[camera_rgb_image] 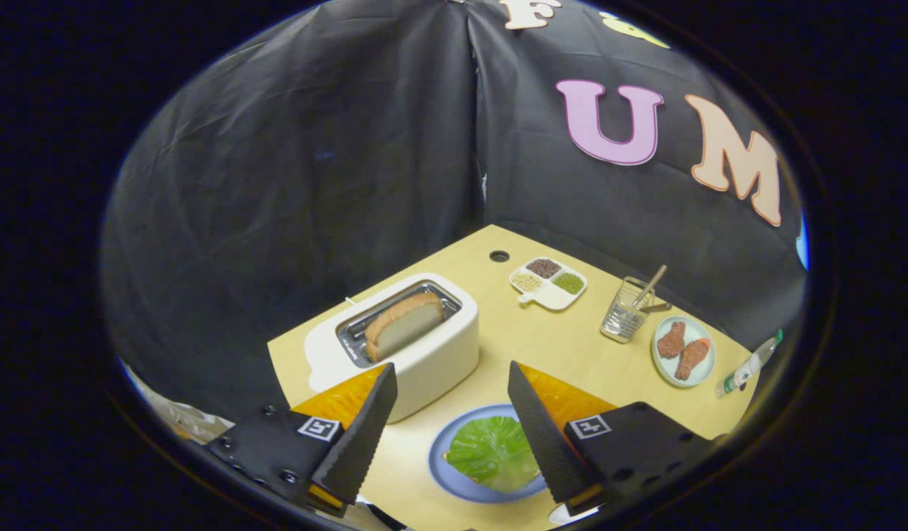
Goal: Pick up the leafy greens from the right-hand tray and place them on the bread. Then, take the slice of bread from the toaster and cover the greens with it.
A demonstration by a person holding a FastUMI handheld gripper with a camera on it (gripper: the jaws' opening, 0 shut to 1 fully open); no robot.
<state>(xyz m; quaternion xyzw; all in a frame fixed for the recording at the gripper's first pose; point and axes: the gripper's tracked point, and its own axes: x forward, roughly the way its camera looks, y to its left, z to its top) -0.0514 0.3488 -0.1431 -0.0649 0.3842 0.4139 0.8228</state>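
- The leafy greens point(492, 451) were seen on a blue plate point(442, 472), between the spread, empty jaws.
- The bread slice point(403, 324) stood in the toaster point(424, 354), beyond the left finger, long axis running along the slot.
- The next move was judged to go forward and leftward across the surface point(527, 332).

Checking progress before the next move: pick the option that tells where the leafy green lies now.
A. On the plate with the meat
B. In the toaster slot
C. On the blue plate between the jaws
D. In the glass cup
C: the green leaf lies on the blue plate, seen between the open jaws of the gripper, while the toaster holds a bread slice.
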